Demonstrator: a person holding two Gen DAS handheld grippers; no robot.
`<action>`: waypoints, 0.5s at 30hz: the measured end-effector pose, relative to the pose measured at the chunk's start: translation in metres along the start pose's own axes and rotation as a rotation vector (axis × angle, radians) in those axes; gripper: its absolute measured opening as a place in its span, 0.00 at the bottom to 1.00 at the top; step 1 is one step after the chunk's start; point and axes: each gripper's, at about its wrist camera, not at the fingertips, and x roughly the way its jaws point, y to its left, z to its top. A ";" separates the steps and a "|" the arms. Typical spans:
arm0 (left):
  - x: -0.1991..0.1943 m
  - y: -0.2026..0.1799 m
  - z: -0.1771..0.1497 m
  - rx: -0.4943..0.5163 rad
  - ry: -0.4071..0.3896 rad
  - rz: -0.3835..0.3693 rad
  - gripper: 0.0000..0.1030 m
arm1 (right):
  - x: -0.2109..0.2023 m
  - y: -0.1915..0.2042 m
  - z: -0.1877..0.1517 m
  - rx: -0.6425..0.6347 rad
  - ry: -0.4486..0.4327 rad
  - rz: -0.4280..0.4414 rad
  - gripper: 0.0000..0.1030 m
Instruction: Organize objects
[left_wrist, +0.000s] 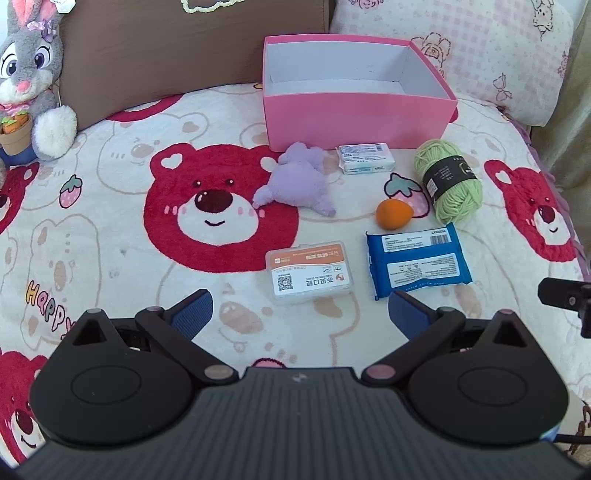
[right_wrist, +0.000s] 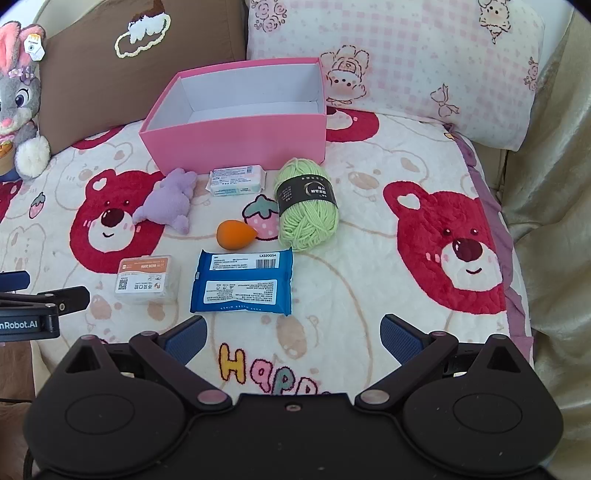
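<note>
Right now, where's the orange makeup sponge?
The orange makeup sponge lies on the bear blanket in front of the pink box, between the purple plush and the green yarn skein, just behind the blue wipes pack.

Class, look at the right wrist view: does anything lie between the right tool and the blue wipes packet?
Nothing visible does. The right tool is open above bare blanket, and the blue wipes packet lies just ahead of its left finger. The clear plastic case sits off to the packet's left.
</note>
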 end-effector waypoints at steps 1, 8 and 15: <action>-0.001 0.000 0.000 0.001 0.001 -0.004 0.99 | 0.000 0.000 0.000 0.000 0.000 0.000 0.98; -0.006 0.002 0.005 0.019 0.004 -0.025 0.97 | -0.003 0.000 0.000 -0.002 -0.007 -0.002 0.98; -0.010 0.002 0.018 0.053 0.024 -0.042 0.96 | -0.011 0.001 0.000 -0.017 -0.041 0.013 0.98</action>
